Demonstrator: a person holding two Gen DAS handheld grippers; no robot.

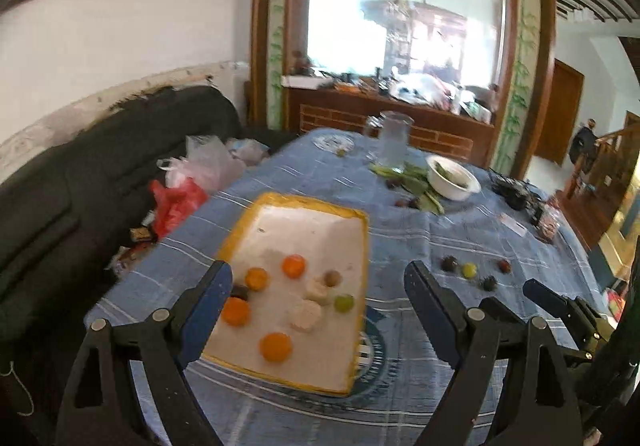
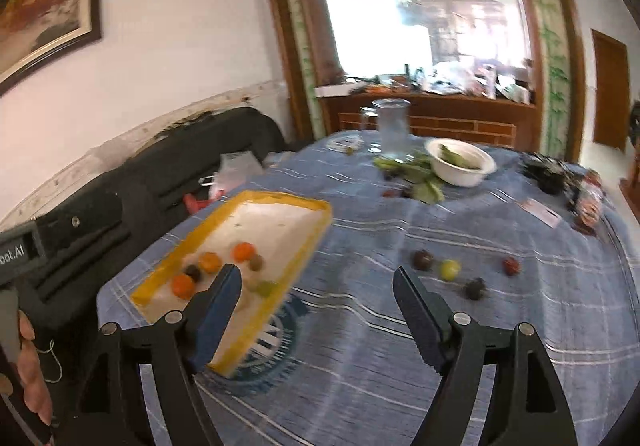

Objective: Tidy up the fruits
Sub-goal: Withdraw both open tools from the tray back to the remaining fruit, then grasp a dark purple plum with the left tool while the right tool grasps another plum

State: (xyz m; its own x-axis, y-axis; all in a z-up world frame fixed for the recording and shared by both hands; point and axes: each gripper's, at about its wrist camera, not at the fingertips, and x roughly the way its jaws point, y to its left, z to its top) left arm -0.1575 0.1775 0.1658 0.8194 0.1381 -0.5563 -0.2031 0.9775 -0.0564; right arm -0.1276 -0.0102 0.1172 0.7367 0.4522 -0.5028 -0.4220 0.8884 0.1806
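Observation:
A yellow-rimmed white tray (image 1: 296,202) lies on the blue tablecloth and holds several oranges (image 1: 275,347), a green fruit (image 1: 344,303), pale round pieces (image 1: 305,315) and a dark fruit. It also shows in the right wrist view (image 2: 280,202). To its right on the cloth lie loose fruits: a dark one (image 2: 422,259), a yellow-green one (image 2: 449,269), a red one (image 2: 511,266) and another dark one (image 2: 475,289). My left gripper (image 1: 318,286) is open and empty above the tray's near end. My right gripper (image 2: 316,288) is open and empty, between tray and loose fruits.
A white bowl (image 2: 460,166) with greens, loose leaves (image 2: 416,174) and a glass jug (image 2: 394,130) stand at the table's far side. Dark clutter (image 2: 560,174) lies at the far right. A black sofa (image 1: 80,182) with plastic bags (image 1: 188,182) borders the table's left.

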